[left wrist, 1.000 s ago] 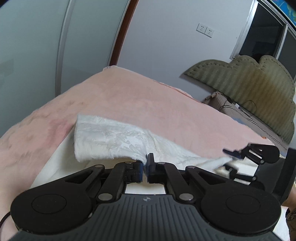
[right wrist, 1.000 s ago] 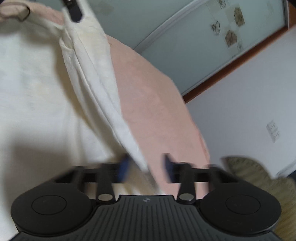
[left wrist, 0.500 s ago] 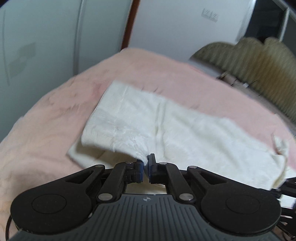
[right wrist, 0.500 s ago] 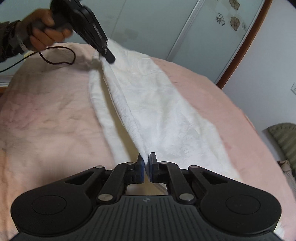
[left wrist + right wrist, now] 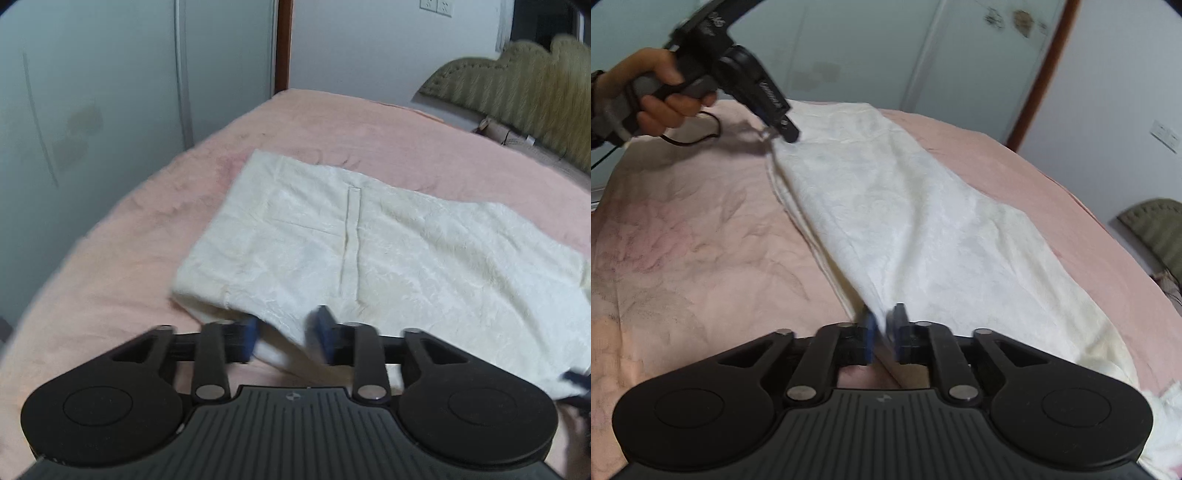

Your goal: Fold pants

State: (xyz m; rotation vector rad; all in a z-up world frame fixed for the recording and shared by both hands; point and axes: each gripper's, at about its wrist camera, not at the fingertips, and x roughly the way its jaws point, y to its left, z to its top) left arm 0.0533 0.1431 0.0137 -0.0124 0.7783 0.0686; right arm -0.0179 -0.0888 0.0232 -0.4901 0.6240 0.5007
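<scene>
Both of your grippers are letting go: left gripper (image 5: 286, 334) jaws opening around the pants (image 5: 369, 251) waist corner, right gripper (image 5: 884, 334) jaws parting at the hem edge, long axis running between them.

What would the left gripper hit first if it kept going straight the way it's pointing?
Most likely the white pants: the left gripper angles down at their near edge, fabric already lying between its opening fingers.
</scene>
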